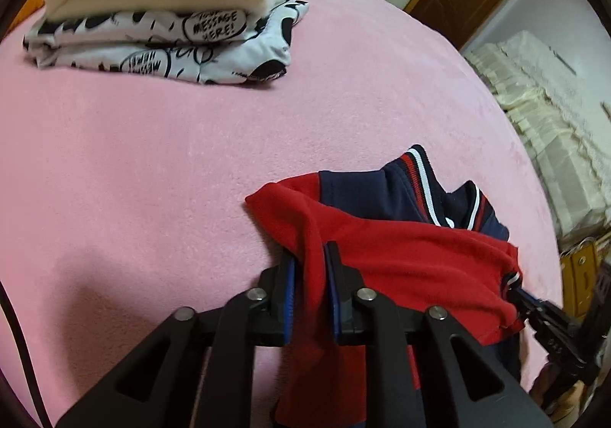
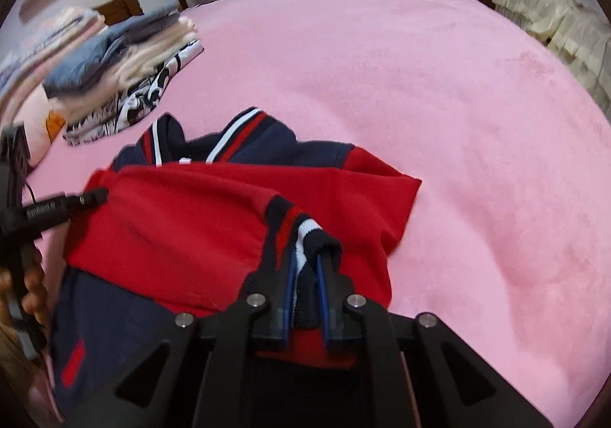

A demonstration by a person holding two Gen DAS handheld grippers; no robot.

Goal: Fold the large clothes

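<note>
Lying soft and light near the bed's [image 2: 458, 91] front edge, the red-and-navy shirt [image 2: 172, 229] droops wherever unsupported, the left gripper's [image 1: 310, 256] fingers pinching a red fold, the right gripper's [image 2: 305, 267] fingers pinching its ribbed cuff.

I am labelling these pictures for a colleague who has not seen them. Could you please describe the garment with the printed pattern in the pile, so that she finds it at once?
On the pink bed cover, a pile of folded clothes lies at the far side, away from the red and navy shirt held by both grippers. The printed garment is the bottom layer. Only it is white with black comic speech bubbles; the layers above are plain cream and grey.
</note>
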